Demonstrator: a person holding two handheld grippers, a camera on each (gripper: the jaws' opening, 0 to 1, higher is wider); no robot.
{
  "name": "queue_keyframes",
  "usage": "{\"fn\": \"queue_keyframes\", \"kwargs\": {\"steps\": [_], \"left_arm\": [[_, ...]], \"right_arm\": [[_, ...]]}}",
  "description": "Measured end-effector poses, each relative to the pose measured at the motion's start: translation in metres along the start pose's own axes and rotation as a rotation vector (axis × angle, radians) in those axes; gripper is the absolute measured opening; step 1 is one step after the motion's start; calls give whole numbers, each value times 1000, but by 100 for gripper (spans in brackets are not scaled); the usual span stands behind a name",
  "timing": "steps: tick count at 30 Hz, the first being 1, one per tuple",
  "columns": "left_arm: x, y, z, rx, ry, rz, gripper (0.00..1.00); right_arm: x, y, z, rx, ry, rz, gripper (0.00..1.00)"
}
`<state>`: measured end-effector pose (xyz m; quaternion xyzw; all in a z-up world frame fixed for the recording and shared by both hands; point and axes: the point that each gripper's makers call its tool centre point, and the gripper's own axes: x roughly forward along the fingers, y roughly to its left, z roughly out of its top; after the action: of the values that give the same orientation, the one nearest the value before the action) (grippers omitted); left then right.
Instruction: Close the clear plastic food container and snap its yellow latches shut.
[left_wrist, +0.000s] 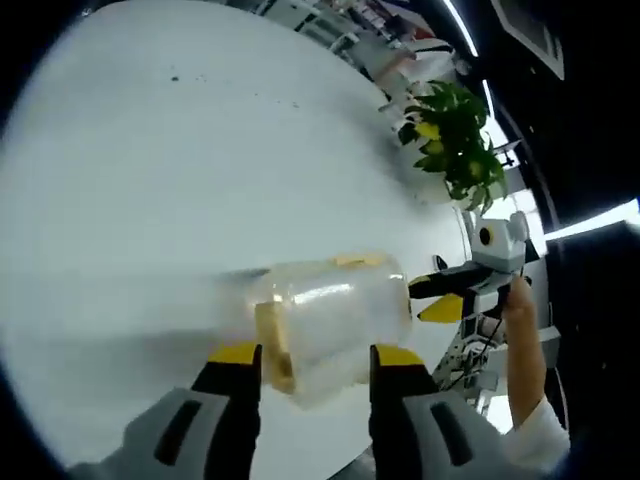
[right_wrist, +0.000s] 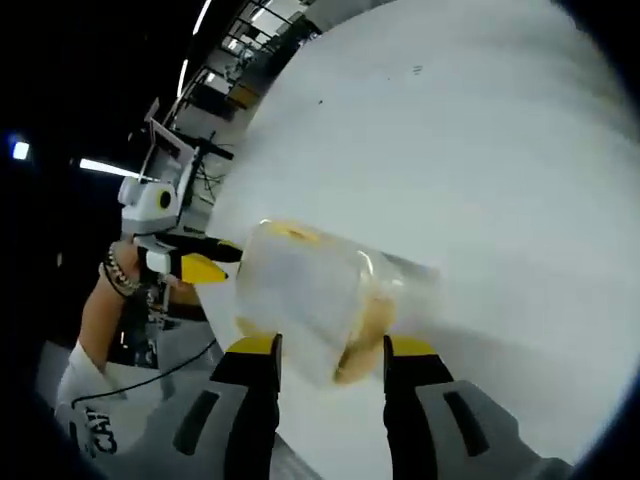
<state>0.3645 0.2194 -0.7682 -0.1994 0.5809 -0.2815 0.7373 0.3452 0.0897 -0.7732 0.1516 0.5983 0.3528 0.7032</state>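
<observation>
The clear container (left_wrist: 330, 320) is lying on the white tabletop (left_wrist: 150, 180), low and centre in the left gripper view, its long axis running left to right there. The left tool (left_wrist: 315, 362) is standing released, jaws straddling it; so is the right tool (right_wrist: 332, 352). Blur is hiding the lid's seating. I judge one tool should be steadying the body while the other presses each yellow latch (left_wrist: 270, 345) squarely inward.

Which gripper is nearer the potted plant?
Right. The right gripper sits at the container's end toward the plant; the left gripper is at the opposite end, farther off.
</observation>
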Motion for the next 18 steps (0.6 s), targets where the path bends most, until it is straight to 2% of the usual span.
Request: {"fn": "queue_keyframes", "kwargs": {"steps": [2,4,7,10,18], "left_arm": [[1,6,-1,46,30,44,35],[2,10,-2,46,39,71,31],[4,11,-4,49,52,82,31],[6,22,-7,106,90,146,24],[6,19,-4,72,89,146,24]], "right_arm": [[2,-2,0,-3,13,-13,34],[1,-6,3,-14,20,-33,31],[0,-15,7,-20,25,-61,24],[0,-20,12,-11,28,-58,24],[1,-23,14,-34,47,-60,24]]}}
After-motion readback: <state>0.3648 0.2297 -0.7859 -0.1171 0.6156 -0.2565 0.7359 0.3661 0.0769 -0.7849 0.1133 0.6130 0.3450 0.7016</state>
